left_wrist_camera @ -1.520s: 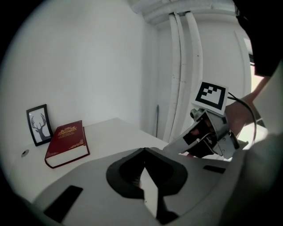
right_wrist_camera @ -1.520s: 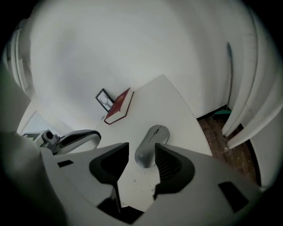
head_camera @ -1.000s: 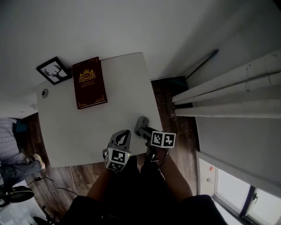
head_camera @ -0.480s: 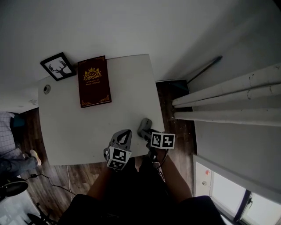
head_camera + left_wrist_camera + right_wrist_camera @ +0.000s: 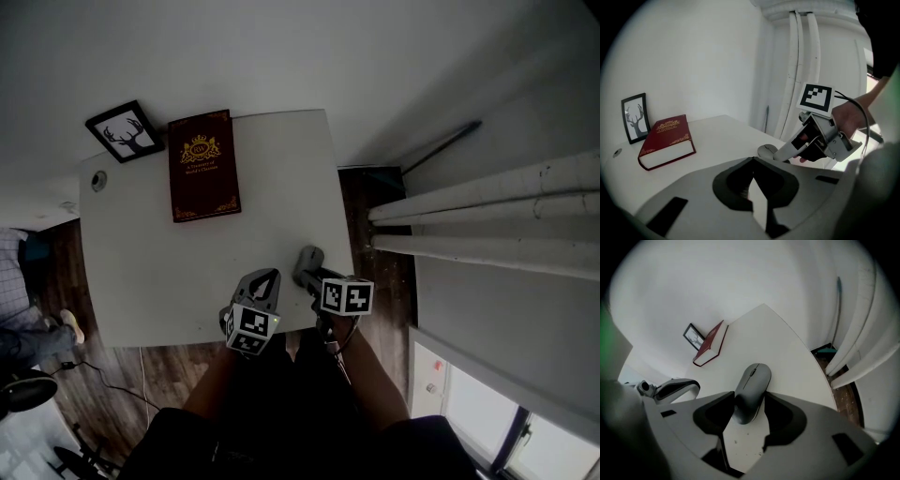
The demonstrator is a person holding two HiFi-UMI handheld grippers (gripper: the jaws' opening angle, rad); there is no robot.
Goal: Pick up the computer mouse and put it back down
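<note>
Closing just now, right tool's [image 5: 750, 404] jaws pinch mouse [image 5: 751, 392]; head view unclear.

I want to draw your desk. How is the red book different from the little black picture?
The dark red hardcover book with gold ornament lies flat on the white table, while the black-framed antler picture stands upright by the wall. The book is bigger and thick; the picture is smaller and thin. The book is red and gold; the picture is black and white. Both are rectangles, side by side at the table's far end.
</note>
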